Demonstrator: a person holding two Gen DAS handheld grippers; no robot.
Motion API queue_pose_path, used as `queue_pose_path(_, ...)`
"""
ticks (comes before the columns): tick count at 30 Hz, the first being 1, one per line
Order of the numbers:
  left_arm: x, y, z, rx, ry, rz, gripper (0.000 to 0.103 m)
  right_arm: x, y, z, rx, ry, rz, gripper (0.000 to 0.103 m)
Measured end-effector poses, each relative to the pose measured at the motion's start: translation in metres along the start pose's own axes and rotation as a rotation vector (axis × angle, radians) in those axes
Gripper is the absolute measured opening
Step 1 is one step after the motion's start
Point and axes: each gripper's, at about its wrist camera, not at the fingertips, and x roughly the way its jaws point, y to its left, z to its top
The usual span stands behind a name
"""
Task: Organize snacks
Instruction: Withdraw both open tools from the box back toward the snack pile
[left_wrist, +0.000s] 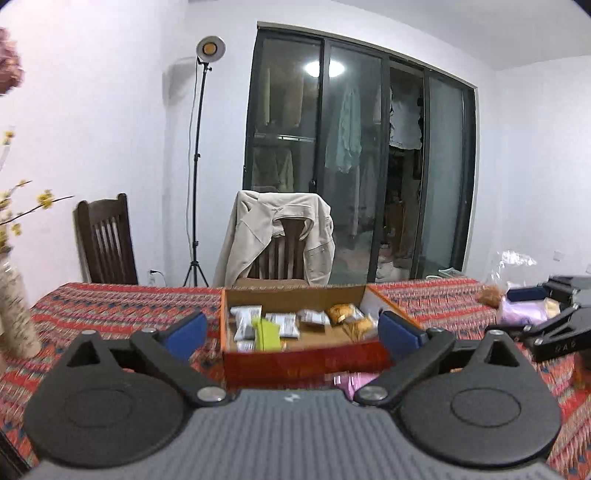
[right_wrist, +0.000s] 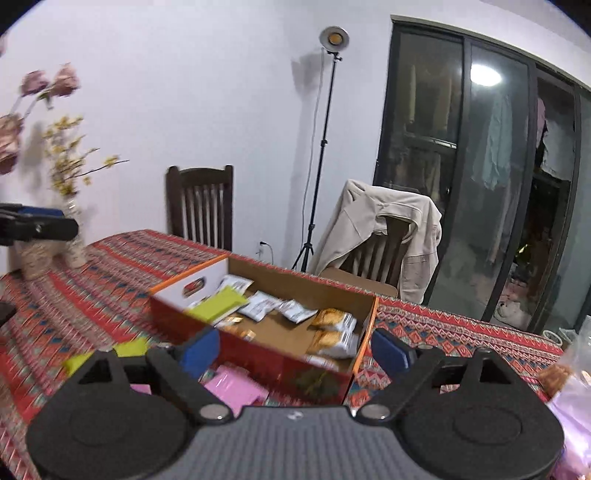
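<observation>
Judging by looks, the pink packet (right_wrist: 236, 387) just before the box (right_wrist: 258, 354) is light, crinkly, best pinched edgewise; both left gripper (left_wrist: 291, 332) and right gripper (right_wrist: 295, 350) gape empty.

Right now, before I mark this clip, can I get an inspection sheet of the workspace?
Surface: table under a red patterned cloth.
Job's things: open cardboard box holding white, yellow-green and golden snack packets; pink packets lie on the cloth in front of it.
Clutter: vase of flowers; clear plastic bag.
Grippers: left tool and right tool both open, nothing between the pads.
Cables: wall plug and cord.
Surroundings: two chairs, a jacket over one, lamp stand, glass doors.
</observation>
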Motion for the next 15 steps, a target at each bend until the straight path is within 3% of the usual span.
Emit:
queue_pose_path(5, -0.049, -0.018, -0.055, -0.040, 0.033, 0.076, 0.102, -0.051, 0.027, -0.040, 0.003, -0.020, -0.011, 0.098)
queue_pose_path(9, -0.071, -0.025, -0.091, -0.105, 0.097, 0.095, 0.103, -0.078, 0.051, -0.079, 0.057, 0.001, -0.005, 0.099)
queue_pose_path(12, -0.077, -0.031, -0.112, -0.078, 0.155, 0.132, 0.103, -0.087, 0.068, -0.114, 0.083, 0.052, 0.007, 0.100)
queue_pose_path(15, -0.078, -0.033, -0.129, -0.082, 0.204, 0.122, 0.103, -0.089, 0.081, -0.144, 0.114, 0.117, 0.007, 0.100)
